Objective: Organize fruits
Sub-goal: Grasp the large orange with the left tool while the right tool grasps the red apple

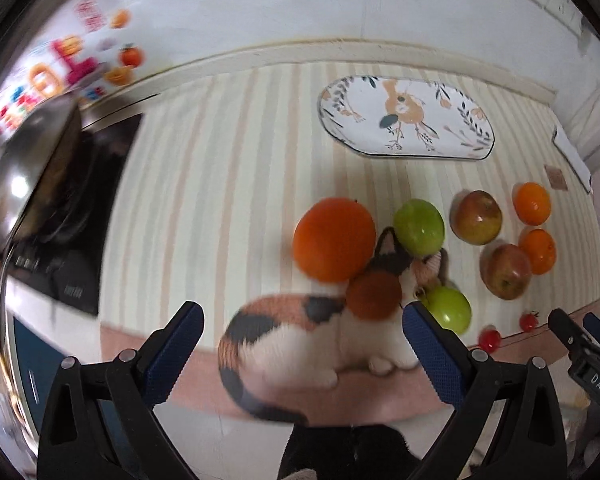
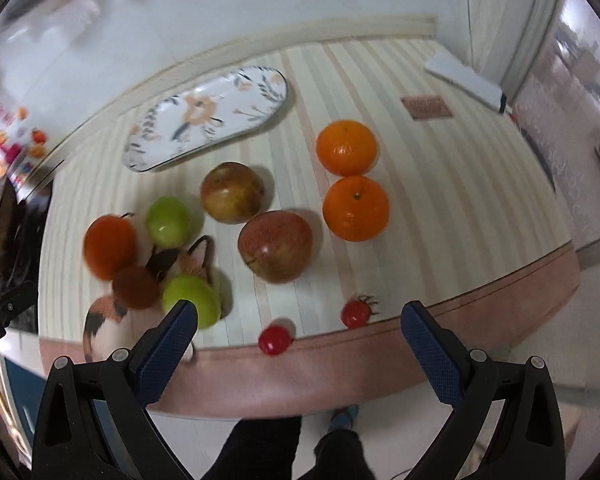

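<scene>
The striped worktop (image 2: 440, 200) carries an oval plate (image 2: 208, 116) at the far side; nearer lie apples (image 2: 275, 246), oranges (image 2: 356, 208) and cherry tomatoes (image 2: 275, 340). Left claw (image 1: 302, 330) and right claw (image 2: 298, 330) both hang wide, empty.

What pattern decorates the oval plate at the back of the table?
Plate: white with an orange bird and leafy sprigs, clearest from the left wrist.

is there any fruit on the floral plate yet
No, the floral plate lies bare at the back of the table, while the oranges, apples and other fruit sit on the striped cloth.
</scene>
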`<action>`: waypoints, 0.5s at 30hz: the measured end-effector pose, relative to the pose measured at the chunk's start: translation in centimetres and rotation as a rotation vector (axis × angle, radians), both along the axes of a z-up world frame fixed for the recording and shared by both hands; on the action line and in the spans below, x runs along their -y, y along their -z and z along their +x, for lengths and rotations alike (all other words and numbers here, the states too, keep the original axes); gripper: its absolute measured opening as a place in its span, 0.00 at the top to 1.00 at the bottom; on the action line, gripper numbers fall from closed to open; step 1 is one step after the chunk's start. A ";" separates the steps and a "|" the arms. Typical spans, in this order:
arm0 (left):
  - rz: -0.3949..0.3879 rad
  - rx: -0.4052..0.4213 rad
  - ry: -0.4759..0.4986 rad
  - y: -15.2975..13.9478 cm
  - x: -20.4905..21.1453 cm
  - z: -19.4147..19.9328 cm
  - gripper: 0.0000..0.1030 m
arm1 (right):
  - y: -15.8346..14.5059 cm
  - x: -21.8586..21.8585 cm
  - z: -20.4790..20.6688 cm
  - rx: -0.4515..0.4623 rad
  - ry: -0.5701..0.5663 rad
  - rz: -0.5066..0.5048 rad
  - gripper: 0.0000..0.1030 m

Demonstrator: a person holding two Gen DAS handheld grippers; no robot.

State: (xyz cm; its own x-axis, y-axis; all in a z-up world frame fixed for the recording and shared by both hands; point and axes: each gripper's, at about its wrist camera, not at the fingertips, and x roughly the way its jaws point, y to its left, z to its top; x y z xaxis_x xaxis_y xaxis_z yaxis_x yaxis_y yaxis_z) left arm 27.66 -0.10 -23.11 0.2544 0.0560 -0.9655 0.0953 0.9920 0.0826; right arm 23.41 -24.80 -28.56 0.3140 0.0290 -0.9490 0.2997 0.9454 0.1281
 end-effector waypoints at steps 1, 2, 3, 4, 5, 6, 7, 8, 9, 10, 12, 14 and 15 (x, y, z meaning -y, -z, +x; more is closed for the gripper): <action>-0.003 -0.014 0.021 0.5 -0.1 0.7 0.01 | 0.6 -0.1 0.6 -0.015 0.019 0.004 0.00; -0.001 -0.036 0.054 1.3 0.0 1.8 0.01 | 1.0 -0.1 1.2 -0.025 0.033 0.005 0.00; 0.009 -0.050 0.085 2.0 0.3 2.5 0.01 | 1.5 -0.3 1.6 -0.035 0.047 0.005 0.00; 0.016 -0.056 0.106 2.3 0.4 3.0 0.01 | 1.9 -0.4 2.1 -0.047 0.059 0.004 0.00; 0.031 -0.072 0.150 3.1 0.7 3.9 0.01 | 2.2 -0.5 2.5 -0.056 0.070 0.005 0.00; 0.038 -0.084 0.178 3.6 0.9 4.4 0.01 | 2.4 -0.5 2.8 -0.062 0.078 0.005 0.00; 0.046 -0.098 0.200 4.1 1.1 4.9 0.01 | 2.6 -0.6 3.1 -0.074 0.089 0.004 0.00; 0.056 -0.119 0.229 4.9 1.4 5.5 0.01 | 2.8 -0.6 3.2 -0.080 0.097 0.006 0.00; 0.064 -0.133 0.252 5.5 1.7 6.0 0.01 | 3.0 -0.6 3.5 -0.085 0.106 0.008 0.00; 0.068 -0.140 0.265 5.8 1.5 6.2 0.01 | 3.2 -0.6 3.8 -0.091 0.114 0.009 0.00; 0.075 -0.167 0.309 6.8 2.0 6.8 0.01 | 3.5 -0.5 4.3 -0.102 0.130 0.010 0.00; 0.076 -0.190 0.332 7.7 2.3 7.2 0.04 | 3.9 -0.4 4.6 -0.111 0.147 0.021 0.00; 0.070 -0.204 0.342 8.2 2.5 7.5 0.07 | 4.1 -0.2 4.6 -0.118 0.156 0.027 0.00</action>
State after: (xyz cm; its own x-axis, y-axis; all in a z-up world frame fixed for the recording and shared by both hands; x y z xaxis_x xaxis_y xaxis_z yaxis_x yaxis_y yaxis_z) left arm 35.19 -2.56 -31.35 0.0731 0.0688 -0.9950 0.4399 0.8931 0.0940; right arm 28.04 -24.56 -32.68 0.2037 0.0145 -0.9789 0.4565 0.8832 0.1081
